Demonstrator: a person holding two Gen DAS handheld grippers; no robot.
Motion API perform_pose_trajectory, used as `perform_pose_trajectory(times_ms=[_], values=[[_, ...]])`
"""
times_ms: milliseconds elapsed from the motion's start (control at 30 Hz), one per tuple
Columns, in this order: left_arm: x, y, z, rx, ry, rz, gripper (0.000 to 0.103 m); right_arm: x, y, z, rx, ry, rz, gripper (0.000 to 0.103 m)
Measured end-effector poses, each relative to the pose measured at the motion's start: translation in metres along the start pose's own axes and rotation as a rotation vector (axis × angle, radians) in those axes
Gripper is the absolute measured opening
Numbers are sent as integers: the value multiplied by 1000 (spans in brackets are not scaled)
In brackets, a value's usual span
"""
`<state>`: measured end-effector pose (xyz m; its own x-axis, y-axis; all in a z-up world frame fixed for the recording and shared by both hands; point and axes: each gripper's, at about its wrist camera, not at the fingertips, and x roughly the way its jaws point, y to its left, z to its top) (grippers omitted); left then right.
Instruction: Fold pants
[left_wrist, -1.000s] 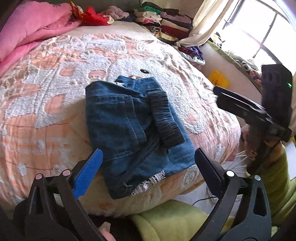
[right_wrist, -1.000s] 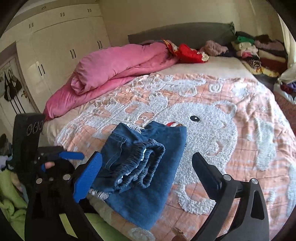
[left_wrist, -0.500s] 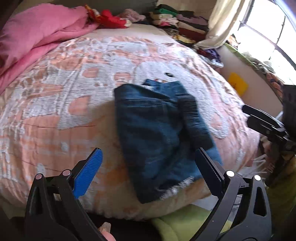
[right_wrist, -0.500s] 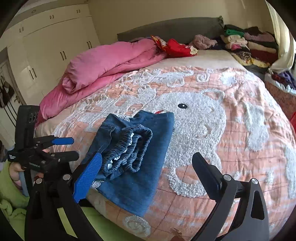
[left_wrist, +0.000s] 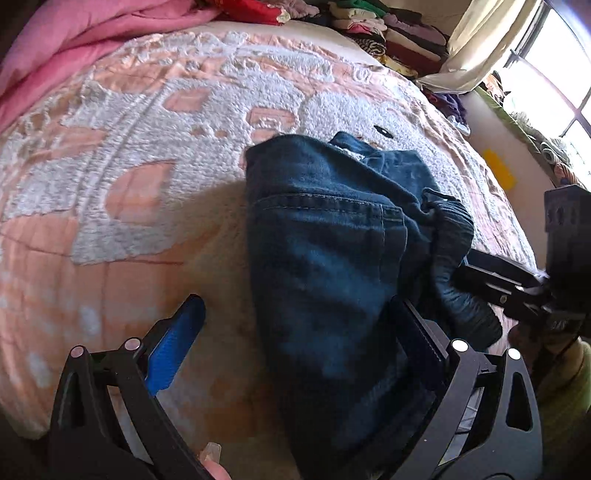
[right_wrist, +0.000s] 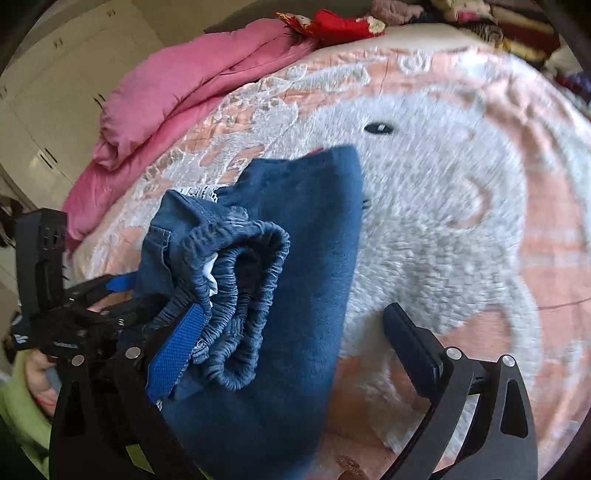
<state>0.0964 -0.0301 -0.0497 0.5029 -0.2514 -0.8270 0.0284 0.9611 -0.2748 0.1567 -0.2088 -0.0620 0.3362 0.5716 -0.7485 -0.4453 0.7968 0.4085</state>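
Closing in from a stand-off a second ago, both hand-held grippers now reach the folded pants on the bed. Left hand-held gripper: jaws open, straddling the near edge. Right hand-held gripper: jaws open, waistband just ahead. Regrasp appears imminent.

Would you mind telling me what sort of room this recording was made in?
Most likely a home bedroom: a bed covered by a peach bear-patterned blanket, a pink duvet bunched at its head, built-in white wardrobes, and stacks of folded clothes.
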Motion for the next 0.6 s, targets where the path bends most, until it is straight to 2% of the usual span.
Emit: perform_pose_trajectory(times_ms=[100, 167, 200, 233, 267, 333, 400, 600], values=[[4, -3, 1, 14, -6, 7, 91, 1, 1, -3, -26, -22, 29, 94], [4, -6, 2, 23, -15, 5, 80, 1, 2, -5, -32, -26, 59, 81], [3, -7, 2, 26, -19, 4, 70, 1, 4, -4, -35, -26, 86, 63], [3, -9, 3, 29, -22, 1, 55, 1, 6, -5, -37, -23, 125, 47], [1, -10, 4, 23, -23, -15, 48, 1, 8, -4, -46, -23, 146, 36], [-1, -13, 7, 22, -30, -12, 33, -3, 16, -3, -75, -42, 153, 31], [-7, -16, 10, 24, -39, -14, 27, -11, 23, 1, -104, -67, 152, 28], [-21, -21, 29, 38, -81, -33, 23, -23, 43, 25, -200, -114, 108, 25]])
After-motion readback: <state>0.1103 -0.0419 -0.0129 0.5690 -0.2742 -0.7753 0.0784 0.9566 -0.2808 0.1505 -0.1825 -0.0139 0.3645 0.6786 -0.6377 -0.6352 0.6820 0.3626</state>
